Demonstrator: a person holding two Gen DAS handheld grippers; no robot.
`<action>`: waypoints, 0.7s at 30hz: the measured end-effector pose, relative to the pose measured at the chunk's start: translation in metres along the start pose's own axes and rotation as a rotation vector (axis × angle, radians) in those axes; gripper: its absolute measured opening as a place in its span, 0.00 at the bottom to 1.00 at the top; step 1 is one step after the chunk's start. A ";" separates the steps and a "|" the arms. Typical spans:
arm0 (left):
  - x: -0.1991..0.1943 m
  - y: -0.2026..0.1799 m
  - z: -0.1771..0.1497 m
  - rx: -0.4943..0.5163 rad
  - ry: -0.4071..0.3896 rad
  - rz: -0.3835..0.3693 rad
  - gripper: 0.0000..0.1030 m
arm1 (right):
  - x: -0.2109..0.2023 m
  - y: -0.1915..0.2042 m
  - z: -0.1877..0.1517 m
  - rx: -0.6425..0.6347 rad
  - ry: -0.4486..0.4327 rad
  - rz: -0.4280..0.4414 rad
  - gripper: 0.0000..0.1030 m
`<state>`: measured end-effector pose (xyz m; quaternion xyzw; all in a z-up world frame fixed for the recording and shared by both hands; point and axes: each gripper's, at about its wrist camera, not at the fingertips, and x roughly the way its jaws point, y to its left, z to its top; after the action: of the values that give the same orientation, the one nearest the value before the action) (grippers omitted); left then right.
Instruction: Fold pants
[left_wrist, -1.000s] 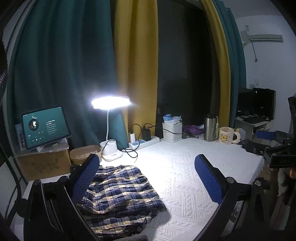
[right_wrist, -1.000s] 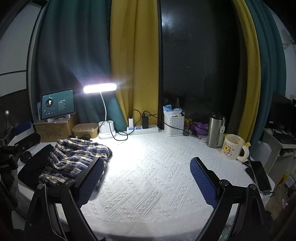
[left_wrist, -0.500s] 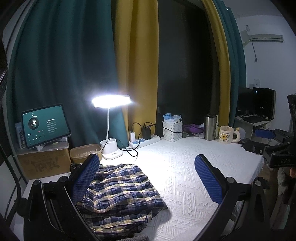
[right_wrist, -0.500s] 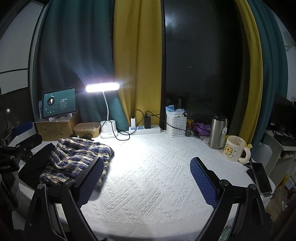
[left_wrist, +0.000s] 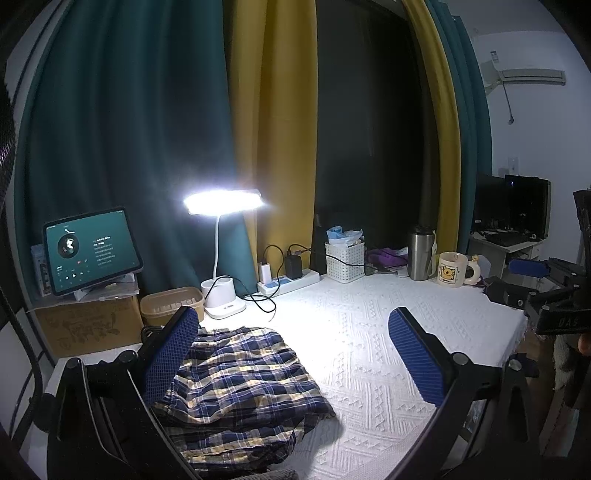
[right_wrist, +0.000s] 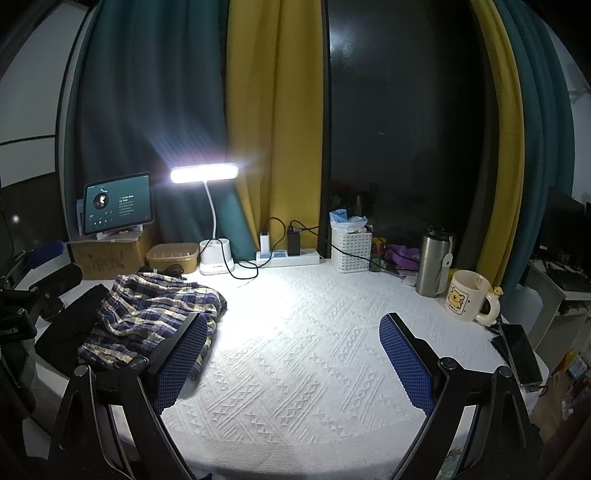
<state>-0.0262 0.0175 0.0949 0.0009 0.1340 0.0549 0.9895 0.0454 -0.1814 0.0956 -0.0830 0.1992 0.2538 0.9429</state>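
1. Between the blue pads of the left gripper (left_wrist: 295, 354), spread wide and empty, a crumpled bundle of plaid pants (left_wrist: 236, 384) is seen just below its left pad.
2. Well right of the pants, the right gripper (right_wrist: 293, 363) is held equally wide, above bare white tablecloth (right_wrist: 295, 332).
3. Before folding, the waistband is best gripped and the pants spread flat on the cloth, clear of the lamp cord (right_wrist: 240, 269) beyond.

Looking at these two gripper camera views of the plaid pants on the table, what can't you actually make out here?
- Plaid pants, left wrist view: the near-left part is covered by a gripper finger, and the near edge sinks into shadow.
- Pants, right wrist view: bunched, so waistband and legs cannot be told apart.
- Tablet text: too small to read in either view.
- Phone, right wrist view: dark and partly off the table edge.
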 end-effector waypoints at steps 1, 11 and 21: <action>0.001 0.001 0.000 0.000 0.001 -0.002 0.99 | 0.000 0.000 0.000 0.000 0.000 0.001 0.92; 0.000 0.000 0.000 0.000 0.002 -0.004 0.99 | 0.000 -0.002 0.002 0.002 -0.002 -0.006 0.92; 0.000 0.002 0.000 0.001 0.001 -0.016 0.99 | -0.001 -0.002 0.002 0.001 -0.002 -0.007 0.92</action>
<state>-0.0263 0.0190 0.0949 0.0001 0.1346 0.0470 0.9898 0.0464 -0.1826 0.0977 -0.0830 0.1981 0.2507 0.9439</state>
